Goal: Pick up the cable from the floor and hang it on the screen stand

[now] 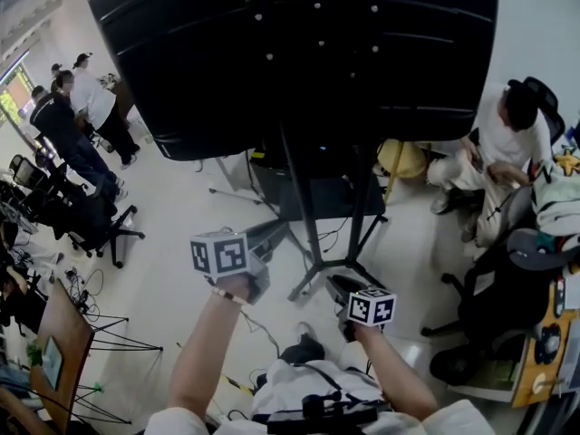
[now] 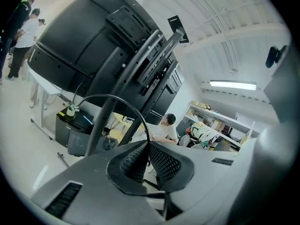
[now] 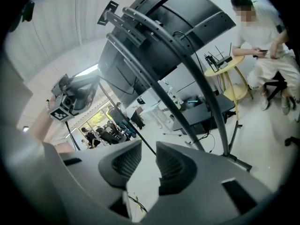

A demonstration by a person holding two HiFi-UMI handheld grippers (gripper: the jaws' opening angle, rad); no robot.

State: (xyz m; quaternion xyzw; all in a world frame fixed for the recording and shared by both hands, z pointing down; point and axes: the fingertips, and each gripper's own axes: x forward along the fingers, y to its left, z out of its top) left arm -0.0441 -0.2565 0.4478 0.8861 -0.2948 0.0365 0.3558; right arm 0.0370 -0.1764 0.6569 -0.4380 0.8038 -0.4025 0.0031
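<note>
Left gripper [image 2: 147, 146]: the jaws are pressed almost together, and the thin black cable [image 2: 112, 95] is pinched at their tips.
Cable: it is gripped between the left jaws and arches from there up and over to the left, across the sight of the screen stand [image 2: 136, 74]. In the head view a slack length is seen trailing from below this gripper toward the floor [image 1: 172, 216].
Right gripper [image 3: 149, 156]: the jaws are held apart with a clear gap, and nothing is pressed by the pads. A thin dark line is seen running into the gap; whether it is the cable cannot be told.
Screen stand: it stands upright ahead of both grippers, and the black screen [image 1: 299, 53] is carried on it.
</note>
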